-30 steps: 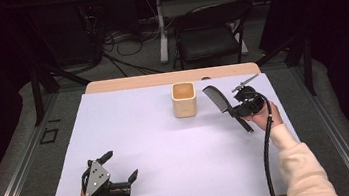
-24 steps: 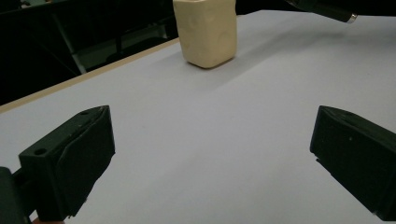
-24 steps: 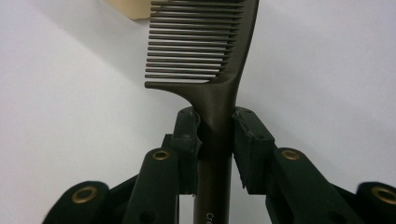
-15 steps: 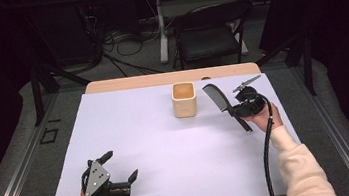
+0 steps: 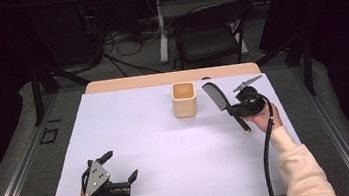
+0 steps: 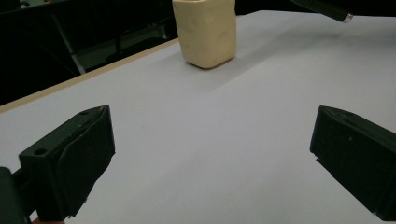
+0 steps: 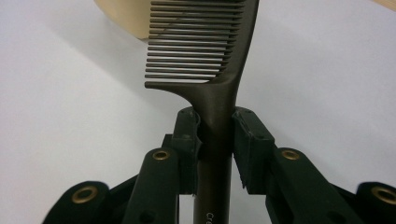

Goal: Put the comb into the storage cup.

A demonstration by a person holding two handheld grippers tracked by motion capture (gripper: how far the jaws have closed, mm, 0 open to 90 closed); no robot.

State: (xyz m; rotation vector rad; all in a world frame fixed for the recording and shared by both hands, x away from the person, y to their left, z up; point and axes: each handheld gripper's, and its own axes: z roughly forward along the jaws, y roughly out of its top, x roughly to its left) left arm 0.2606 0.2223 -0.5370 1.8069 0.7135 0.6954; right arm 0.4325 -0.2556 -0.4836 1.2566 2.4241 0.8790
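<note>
My right fingers (image 7: pixel 216 137) pinching comb (image 7: pixel 205 51) handle, near counter (image 5: pixel 131 133) right edge, beside cup (image 5: pixel 184 99). My left fingers (image 5: pixel 120 167) spread, empty, near front-left corner.

**A:** What is cut off or hidden here?

**B:** In the right gripper view, the comb (image 7: pixel 219 70) runs off the top edge, so its tip is out of sight, and its handle runs off the bottom edge between the jaws. Lettering low on the handle is cut off and unreadable. The cup (image 7: pixel 123 18), upper left, is partly behind the comb's teeth.

**A:** And the left gripper view?

**B:** The cup's (image 6: pixel 205 30) rim is cropped by the top edge.
</note>
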